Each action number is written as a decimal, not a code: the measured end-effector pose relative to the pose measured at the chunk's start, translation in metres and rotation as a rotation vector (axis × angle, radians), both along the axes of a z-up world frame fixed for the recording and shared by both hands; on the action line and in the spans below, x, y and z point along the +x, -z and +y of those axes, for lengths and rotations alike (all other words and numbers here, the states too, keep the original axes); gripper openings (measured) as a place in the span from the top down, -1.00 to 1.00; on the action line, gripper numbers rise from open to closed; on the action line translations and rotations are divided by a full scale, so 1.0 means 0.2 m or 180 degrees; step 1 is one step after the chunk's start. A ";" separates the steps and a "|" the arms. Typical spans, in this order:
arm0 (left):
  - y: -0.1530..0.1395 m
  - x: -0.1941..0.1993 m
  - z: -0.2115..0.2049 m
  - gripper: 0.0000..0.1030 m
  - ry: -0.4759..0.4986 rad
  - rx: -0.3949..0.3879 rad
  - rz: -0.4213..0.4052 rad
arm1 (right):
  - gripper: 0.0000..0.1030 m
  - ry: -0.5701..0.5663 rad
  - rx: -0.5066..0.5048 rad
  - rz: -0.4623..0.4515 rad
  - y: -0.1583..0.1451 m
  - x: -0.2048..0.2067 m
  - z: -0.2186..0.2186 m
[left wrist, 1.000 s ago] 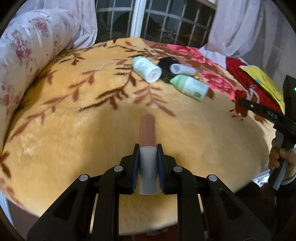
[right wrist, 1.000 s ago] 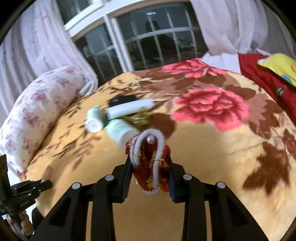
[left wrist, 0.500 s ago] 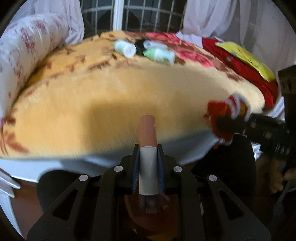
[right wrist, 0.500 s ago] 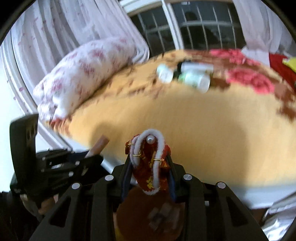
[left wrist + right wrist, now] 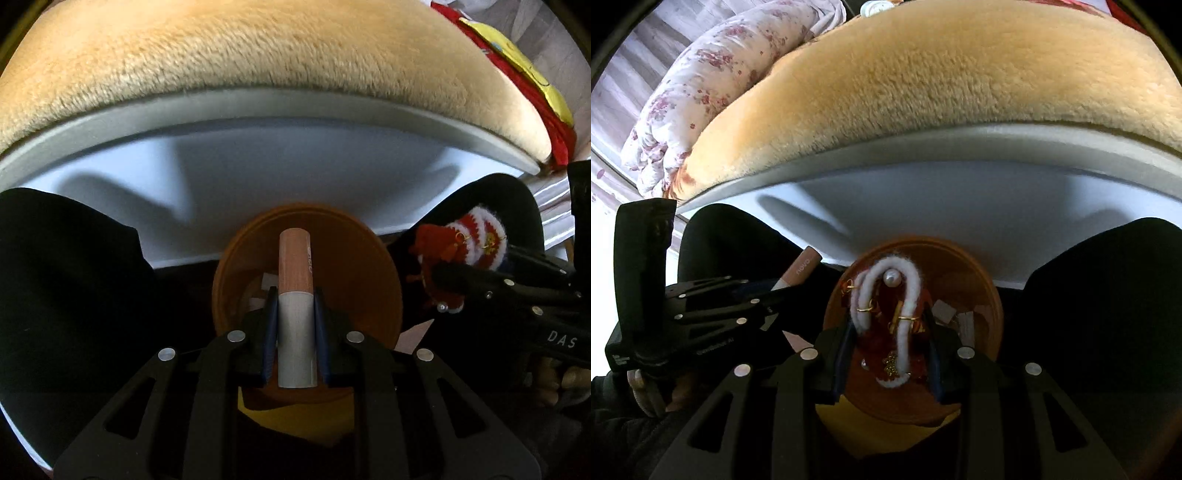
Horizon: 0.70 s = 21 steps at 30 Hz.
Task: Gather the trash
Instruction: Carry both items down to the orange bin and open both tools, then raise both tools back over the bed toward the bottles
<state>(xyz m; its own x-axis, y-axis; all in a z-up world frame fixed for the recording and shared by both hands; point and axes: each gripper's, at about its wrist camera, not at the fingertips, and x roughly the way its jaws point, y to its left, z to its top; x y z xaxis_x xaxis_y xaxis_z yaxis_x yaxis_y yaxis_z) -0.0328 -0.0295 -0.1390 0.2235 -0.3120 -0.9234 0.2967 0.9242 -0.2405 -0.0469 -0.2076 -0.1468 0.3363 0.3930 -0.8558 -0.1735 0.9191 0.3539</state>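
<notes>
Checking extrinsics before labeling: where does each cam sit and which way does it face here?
Left wrist: rides the left gripper, facing forward and down over its jaws shut on the tube, at the brown bin below the bed edge; the right gripper enters from the right, with the person's fingers.
Right wrist: rides the right gripper, same facing, jaws shut on the red ornament over the bin; the left gripper enters from the left.
Shared: bin, bed edge, orange blanket, both held items.

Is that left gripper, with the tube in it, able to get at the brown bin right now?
Probably yes. The left gripper, shut on the pink-and-white tube, hangs right over the open brown bin, and nothing lies between them. The right gripper waits off to the side.
</notes>
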 end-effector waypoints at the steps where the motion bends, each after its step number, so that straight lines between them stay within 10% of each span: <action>1: 0.00 0.00 -0.01 0.66 0.0002 0.0022 0.0001 | 0.27 0.0000 -0.0010 0.0027 0.01 0.00 0.00; 7: 0.04 0.00 -0.02 0.26 0.0007 0.0132 0.0086 | 0.02 0.0059 -0.0039 0.0098 0.04 0.02 -0.01; 21: 0.00 0.00 -0.02 0.09 0.0028 0.0178 0.0023 | -0.03 0.0139 -0.0075 -0.0082 -0.09 -0.03 -0.08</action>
<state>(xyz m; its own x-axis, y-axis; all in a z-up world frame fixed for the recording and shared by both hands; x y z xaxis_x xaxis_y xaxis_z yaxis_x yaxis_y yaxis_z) -0.0332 -0.0333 -0.1395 0.2141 -0.2619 -0.9410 0.3034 0.9336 -0.1907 -0.0524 -0.2242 -0.1290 0.3749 0.3572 -0.8555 -0.1418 0.9340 0.3278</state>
